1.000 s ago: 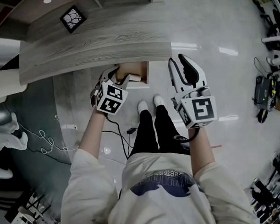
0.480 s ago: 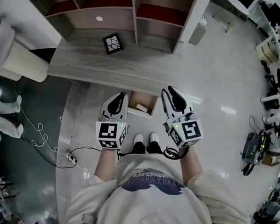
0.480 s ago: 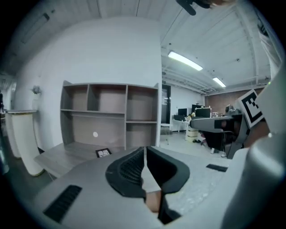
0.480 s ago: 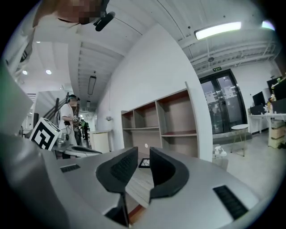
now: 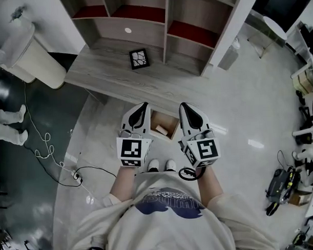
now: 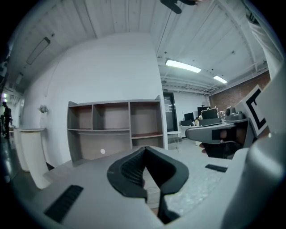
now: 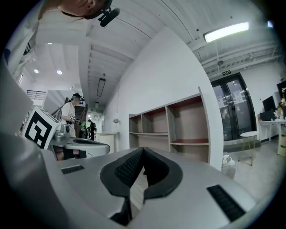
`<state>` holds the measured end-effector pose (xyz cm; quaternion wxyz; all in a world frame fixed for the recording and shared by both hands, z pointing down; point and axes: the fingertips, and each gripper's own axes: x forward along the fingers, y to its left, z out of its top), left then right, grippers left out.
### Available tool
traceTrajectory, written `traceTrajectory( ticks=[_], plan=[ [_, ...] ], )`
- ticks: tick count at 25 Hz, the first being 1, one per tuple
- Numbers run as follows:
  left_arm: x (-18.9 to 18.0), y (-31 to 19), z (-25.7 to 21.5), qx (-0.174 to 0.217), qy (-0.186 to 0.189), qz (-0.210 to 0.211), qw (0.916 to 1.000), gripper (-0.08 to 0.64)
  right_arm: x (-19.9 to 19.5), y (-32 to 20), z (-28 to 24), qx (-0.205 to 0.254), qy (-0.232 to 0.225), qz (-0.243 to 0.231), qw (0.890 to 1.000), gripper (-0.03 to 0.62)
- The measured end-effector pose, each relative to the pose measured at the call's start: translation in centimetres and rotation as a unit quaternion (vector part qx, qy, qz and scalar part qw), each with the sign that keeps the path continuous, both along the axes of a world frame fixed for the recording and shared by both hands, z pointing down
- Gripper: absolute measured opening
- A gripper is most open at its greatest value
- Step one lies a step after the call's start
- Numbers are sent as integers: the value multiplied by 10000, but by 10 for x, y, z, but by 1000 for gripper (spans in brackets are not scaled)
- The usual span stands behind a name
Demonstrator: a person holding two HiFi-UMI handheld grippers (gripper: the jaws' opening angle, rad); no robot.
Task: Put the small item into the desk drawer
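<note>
Under the grey wooden desk (image 5: 109, 80) the drawer (image 5: 169, 121) stands pulled out, and a small pale item (image 5: 161, 130) lies inside it. My left gripper (image 5: 143, 105) hovers just left of the drawer, above the floor. Its jaws close together to shut, tips meeting with nothing between them, as the left gripper view (image 6: 145, 150) shows. My right gripper (image 5: 184, 105) hangs just right of the drawer, level with the left one. Its jaws likewise close to shut and are empty in the right gripper view (image 7: 142, 150). Neither gripper touches the drawer or the item.
A black-framed tile (image 5: 139, 59) lies on the desk in front of an open shelf unit (image 5: 165, 14). A white bin (image 5: 31, 54) stands at the desk's left end. Cables (image 5: 50, 151) trail over the floor at left. A spray bottle (image 5: 231, 53) stands right of the shelves.
The left gripper has drawn back out of the drawer area and both grippers now sit side by side. Both sets of jaws went from wide open to shut. The view has pulled back from the desk.
</note>
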<state>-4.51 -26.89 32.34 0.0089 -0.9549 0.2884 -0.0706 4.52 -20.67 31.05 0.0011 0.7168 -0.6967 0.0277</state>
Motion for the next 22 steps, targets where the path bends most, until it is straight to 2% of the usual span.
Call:
traceTrajectory(
  ticks=[5,9,22],
  plan=[
    [0,2,-10,102,115,-34,9999,8,-3,-3,-3,42,122,-32,9999,-2],
    [2,3,-13,262,-9,-46,9996,8,-8,-4,-5,98,227,-38,9997,-2],
    [2,5,-15,200,144,5,9997,8,-9,-3,-14,231,427,93,9988,-2]
  ],
)
